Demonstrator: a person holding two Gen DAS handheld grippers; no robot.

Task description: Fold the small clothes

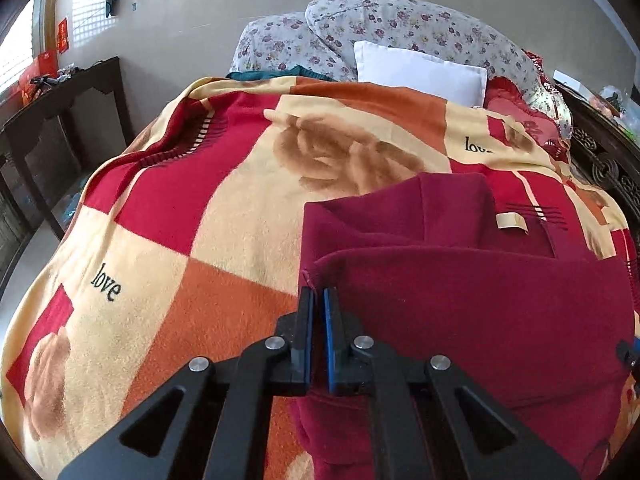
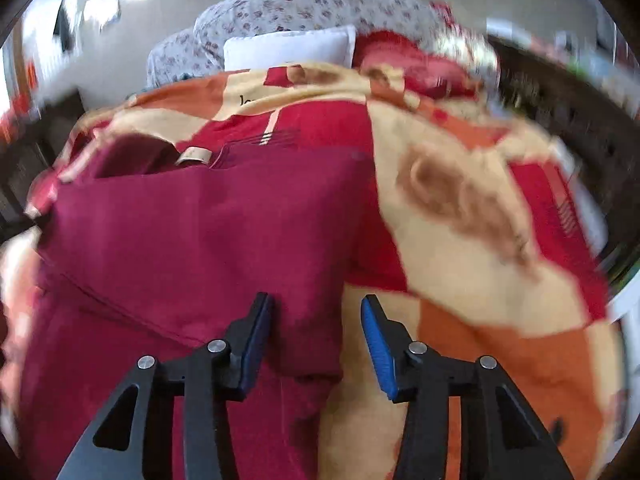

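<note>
A dark red fleece garment (image 1: 480, 300) lies partly folded on a checked blanket (image 1: 200, 220), with a beige neck label (image 1: 512, 222) showing near its far edge. My left gripper (image 1: 319, 291) is shut on the garment's left edge, and a small pucker of fabric sits at its tips. In the blurred right wrist view the same garment (image 2: 200, 220) fills the left half. There my right gripper (image 2: 316, 300) stands open astride the garment's right edge, the left finger over the fleece and the right finger over the blanket (image 2: 480, 260). Its pads do not press the fabric.
A white pillow (image 1: 420, 72) and a floral quilt (image 1: 400, 20) are heaped at the far end of the bed, with red cushions (image 1: 516, 108) beside them. A dark wooden table (image 1: 60, 120) stands left of the bed. A carved dark bed frame (image 1: 600, 160) runs along the right.
</note>
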